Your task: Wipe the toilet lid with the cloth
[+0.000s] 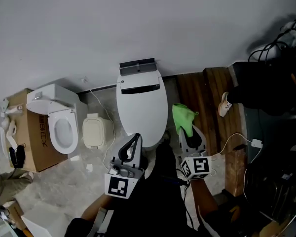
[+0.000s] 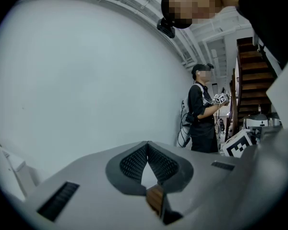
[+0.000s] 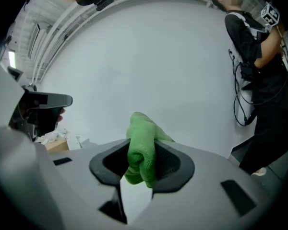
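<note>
The large white toilet (image 1: 141, 107) stands against the wall with its lid (image 1: 142, 113) down. A green cloth (image 1: 183, 116) is bunched to the right of the lid, off its surface, with my right gripper (image 1: 191, 135) shut on it. In the right gripper view the cloth (image 3: 141, 153) fills the space between the jaws of that gripper (image 3: 142, 145) and points at the bare wall. My left gripper (image 1: 134, 141) hovers over the lid's near end, shut with nothing in it. In the left gripper view that gripper (image 2: 147, 146) has its jaws meeting at the tips.
A smaller white toilet (image 1: 60, 123) sits by a cardboard box (image 1: 35, 139) at the left, with a beige bin (image 1: 96, 131) beside it. Wooden boards (image 1: 207, 95) and a shoe (image 1: 224, 104) lie to the right. Another person (image 2: 202, 113) with grippers stands by wooden stairs (image 2: 252, 75).
</note>
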